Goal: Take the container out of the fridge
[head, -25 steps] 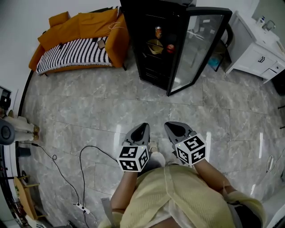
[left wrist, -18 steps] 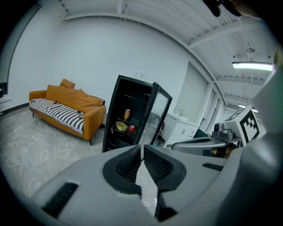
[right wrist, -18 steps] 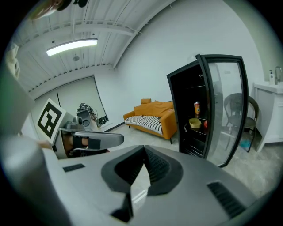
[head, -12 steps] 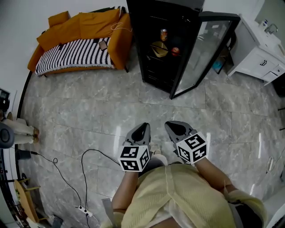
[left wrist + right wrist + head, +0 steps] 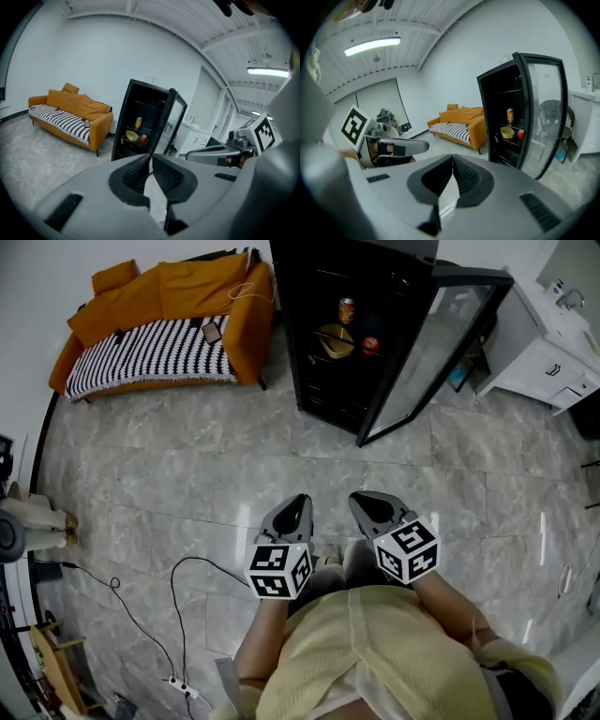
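The black fridge (image 5: 323,287) stands at the far side of the floor, its glass door (image 5: 433,343) open to the right. Near the person, the left tongs (image 5: 298,507) and right tongs (image 5: 366,504) are both clenched on nothing. The yellow container (image 5: 335,338) sits on a middle shelf, with a red fruit (image 5: 370,345) just to its right. A careless reach could knock that fruit off. The lower shelves are too dark to read.

Glossy stone-look floor (image 5: 187,474), glass-paned fridge door (image 5: 424,343).
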`<state>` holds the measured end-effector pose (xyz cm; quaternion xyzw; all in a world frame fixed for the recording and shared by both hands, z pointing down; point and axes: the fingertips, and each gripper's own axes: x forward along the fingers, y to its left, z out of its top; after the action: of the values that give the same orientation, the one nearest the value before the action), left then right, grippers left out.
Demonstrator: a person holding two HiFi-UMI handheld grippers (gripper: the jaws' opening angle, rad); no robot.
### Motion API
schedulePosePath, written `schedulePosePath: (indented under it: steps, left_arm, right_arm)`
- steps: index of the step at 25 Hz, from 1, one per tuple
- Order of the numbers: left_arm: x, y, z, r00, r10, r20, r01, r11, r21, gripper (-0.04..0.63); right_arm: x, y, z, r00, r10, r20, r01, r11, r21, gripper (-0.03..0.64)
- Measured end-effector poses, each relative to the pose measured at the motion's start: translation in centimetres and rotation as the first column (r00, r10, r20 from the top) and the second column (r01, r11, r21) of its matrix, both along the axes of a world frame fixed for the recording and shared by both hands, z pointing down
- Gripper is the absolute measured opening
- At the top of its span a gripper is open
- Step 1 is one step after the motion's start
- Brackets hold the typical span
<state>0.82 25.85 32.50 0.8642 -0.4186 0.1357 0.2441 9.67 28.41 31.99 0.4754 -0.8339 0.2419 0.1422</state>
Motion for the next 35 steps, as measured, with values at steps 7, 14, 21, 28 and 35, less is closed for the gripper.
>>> schedulePosePath:
  steps: [7, 14, 21, 28, 35]
  left_arm:
    - [0.4, -2.6, -0.1, 1.000, -0.013, 0.011, 0.013, 1.000, 0.008, 0.040]
    - [1.1, -7.4, -0.5, 0.999, -0.047, 0.019, 0.047, 0.999, 0.016, 0.040]
    - [3.4, -11.9, -0.7, 0.998, -0.059, 0.025, 0.058, 0.998, 0.020, 0.040]
    - [4.6, -14.7, -0.9, 0.996, -0.081, 0.042, 0.080, 0.997, 0.016, 0.040]
    - [6.0, -16.8, -0.4, 0.994, -0.101, 0.049, 0.100, 0.995, 0.006, 0.040]
  right_arm:
    - [1.0, -3.6, 0.1, 0.999, 0.014, -0.036, -0.013, 1.000, 0.006, 0.029]
    - [2.0, -9.3, -0.3, 0.999, -0.015, -0.032, 0.015, 1.000, 0.009, 0.029]
    - [2.9, -14.1, -0.1, 0.997, -0.078, -0.023, 0.078, 0.997, -0.010, 0.029]
    - [4.3, -17.3, 0.3, 0.996, -0.089, -0.018, 0.088, 0.996, -0.033, 0.029]
    - [5.4, -19.5, 1.1, 0.993, -0.119, -0.023, 0.118, 0.992, -0.050, 0.029]
